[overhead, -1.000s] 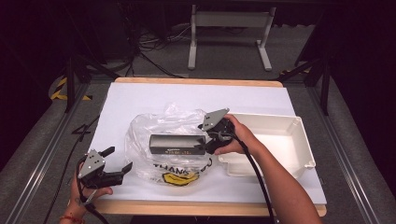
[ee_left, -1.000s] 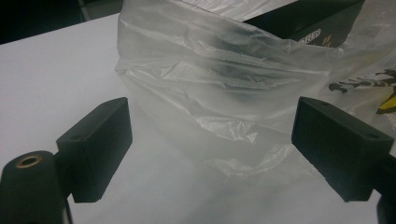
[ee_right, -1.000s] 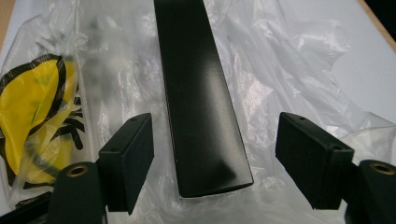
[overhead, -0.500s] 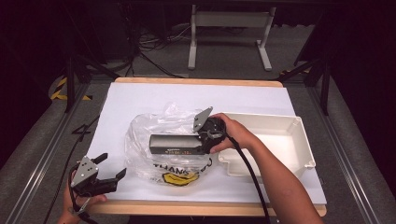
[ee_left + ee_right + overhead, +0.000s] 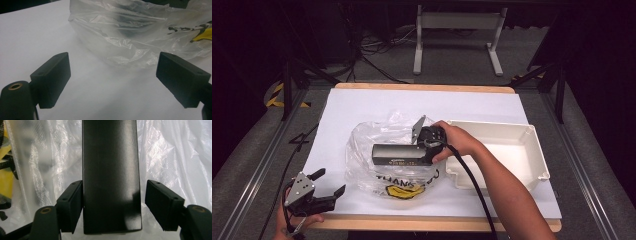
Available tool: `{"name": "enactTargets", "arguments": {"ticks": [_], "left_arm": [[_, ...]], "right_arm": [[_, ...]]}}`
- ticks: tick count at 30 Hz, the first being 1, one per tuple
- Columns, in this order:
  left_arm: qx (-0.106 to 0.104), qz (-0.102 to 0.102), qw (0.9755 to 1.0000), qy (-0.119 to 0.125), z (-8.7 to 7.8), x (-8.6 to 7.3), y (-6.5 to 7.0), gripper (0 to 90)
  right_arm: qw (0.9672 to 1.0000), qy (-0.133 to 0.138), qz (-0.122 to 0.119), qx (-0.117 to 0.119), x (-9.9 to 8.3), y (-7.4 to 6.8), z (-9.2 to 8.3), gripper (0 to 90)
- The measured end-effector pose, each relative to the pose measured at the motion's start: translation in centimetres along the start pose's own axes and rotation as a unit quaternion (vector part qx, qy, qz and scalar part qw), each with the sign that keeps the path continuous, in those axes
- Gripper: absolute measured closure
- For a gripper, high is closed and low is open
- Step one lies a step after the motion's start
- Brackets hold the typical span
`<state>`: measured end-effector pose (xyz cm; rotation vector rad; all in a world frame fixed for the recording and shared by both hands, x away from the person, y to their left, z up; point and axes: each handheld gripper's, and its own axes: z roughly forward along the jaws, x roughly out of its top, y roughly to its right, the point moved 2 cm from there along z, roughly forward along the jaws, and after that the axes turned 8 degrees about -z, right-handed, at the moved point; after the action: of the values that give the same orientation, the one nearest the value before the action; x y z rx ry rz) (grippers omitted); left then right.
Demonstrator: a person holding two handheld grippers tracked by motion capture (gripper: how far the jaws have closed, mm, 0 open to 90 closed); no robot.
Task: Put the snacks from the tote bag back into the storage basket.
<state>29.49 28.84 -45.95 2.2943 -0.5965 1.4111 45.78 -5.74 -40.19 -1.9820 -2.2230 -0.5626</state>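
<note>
High view: two hand-held grippers at a white-covered table [image 5: 362,105], one idle, one at a black box.

Left gripper [image 5: 326,187] sits near the table's front left corner, held low in the person's left hand [image 5: 294,222], its jaws spread wide; the left gripper view shows both blocky matte jaws well apart over bare white surface, aimed at the crinkled clear plastic bag [image 5: 130,37] with yellow and black print. At centre, a long, smooth black box [image 5: 399,154] lies on the bag. The right hand [image 5: 459,140], forearm reaching in from the lower right, holds the right gripper [image 5: 113,206] at the box's right end; its jaws straddle the box, one apparently touching, the other with a gap. Rightmost stands a white rectangular tray [image 5: 539,155].
</note>
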Motion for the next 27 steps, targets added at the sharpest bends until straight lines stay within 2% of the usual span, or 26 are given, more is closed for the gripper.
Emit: {"name": "enactTargets", "arguments": {"ticks": [6,9,13,26,27], "left_arm": [[0.002,0.001,1.0,0.002,-0.06,0.01,-0.05,13.3],[0.002,0.001,1.0,-0.001,0.07,-0.04,-0.12,13.3],[-0.007,-0.007,0.9999,0.002,0.17,0.06,-0.08,13.3],[-0.008,-0.006,1.0,0.001,0.23,0.08,-0.09,13.2],[-0.007,-0.006,1.0,0.001,0.2,0.07,-0.12,13.2]], "right_arm": [[0.9994,-0.025,-0.009,0.022,0.46,0.05,0.93,36.6],[0.9992,-0.027,-0.011,0.029,0.52,-0.03,1.15,41.1],[0.9988,-0.025,-0.009,0.04,0.48,0.07,0.98,42.5],[0.9991,-0.012,-0.012,0.039,0.56,-0.16,0.68,42.8],[0.999,-0.011,-0.018,0.039,0.59,-0.11,0.62,42.8]]}}
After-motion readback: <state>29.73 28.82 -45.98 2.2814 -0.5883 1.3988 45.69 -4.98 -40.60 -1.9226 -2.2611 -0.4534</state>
